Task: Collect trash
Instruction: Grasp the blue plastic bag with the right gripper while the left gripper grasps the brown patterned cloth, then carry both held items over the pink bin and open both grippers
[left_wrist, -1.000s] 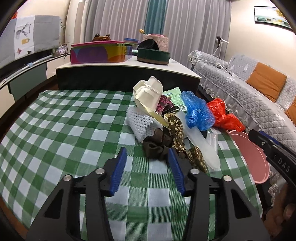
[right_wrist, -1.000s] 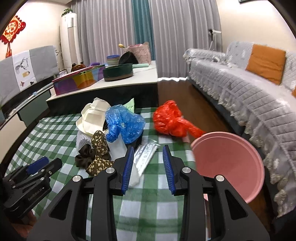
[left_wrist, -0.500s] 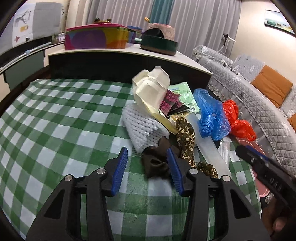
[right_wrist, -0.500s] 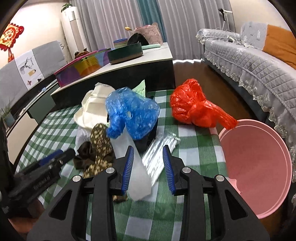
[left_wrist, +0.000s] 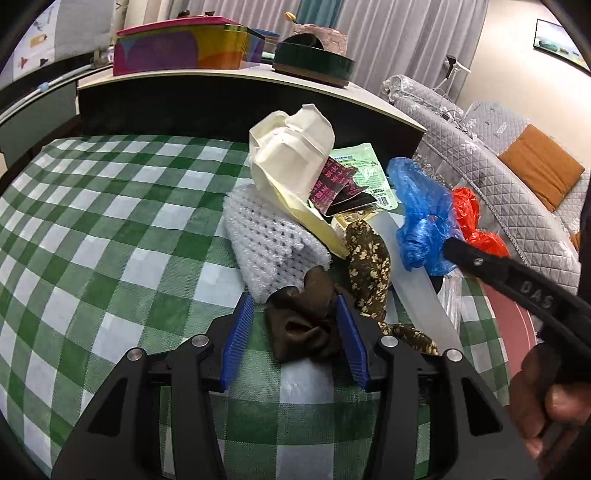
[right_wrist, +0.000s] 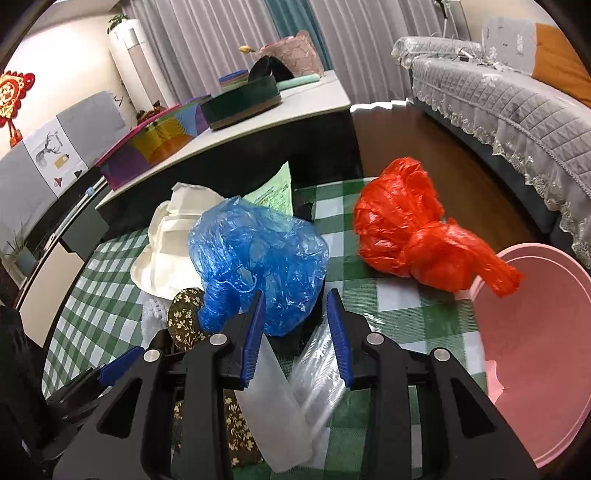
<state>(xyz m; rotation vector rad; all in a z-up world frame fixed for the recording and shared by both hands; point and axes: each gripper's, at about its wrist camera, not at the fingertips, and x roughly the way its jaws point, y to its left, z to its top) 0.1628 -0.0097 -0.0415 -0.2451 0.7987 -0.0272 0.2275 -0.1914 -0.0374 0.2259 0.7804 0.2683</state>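
Trash (left_wrist: 306, 206) lies mid-frame, its long axis toward upper left; your left gripper (left_wrist: 295, 332) and right gripper (right_wrist: 295, 328) are open.

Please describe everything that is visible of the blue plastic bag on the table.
The crumpled blue plastic bag is thin, glossy, translucent film, bunched into a rounded, wrinkled lump with a narrower lobe hanging at its lower left. It is not held. It lies on the heap of trash on the green-and-white checked tablecloth, beside the cream foam food box and apart from the red plastic bag. The open right gripper points at its lower edge, one pad just overlapping it; whether it touches, I cannot tell.
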